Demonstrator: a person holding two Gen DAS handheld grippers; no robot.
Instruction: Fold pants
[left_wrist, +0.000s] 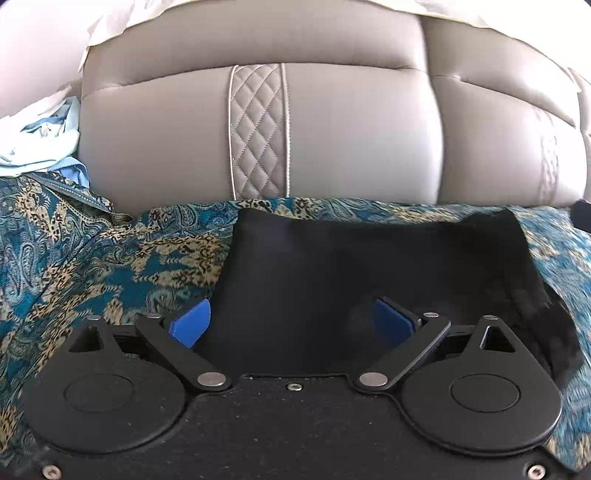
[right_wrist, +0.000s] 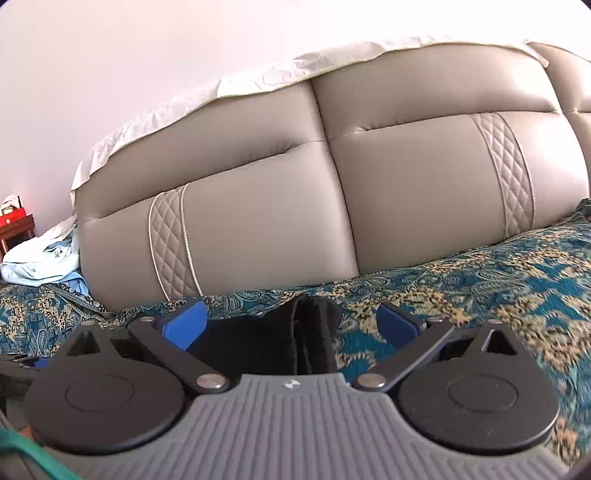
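The black pants lie folded flat on the blue and gold patterned bedspread, in front of the grey headboard. My left gripper is open, its blue fingers spread wide over the near edge of the pants, holding nothing. In the right wrist view a bunched end of the pants lies between the spread blue fingers of my right gripper, which is open. The bedspread shows to its right.
A grey padded leather headboard stands right behind the pants; it also fills the right wrist view. Light blue crumpled cloth lies at the left by the headboard. A dark wood nightstand with a red box stands far left.
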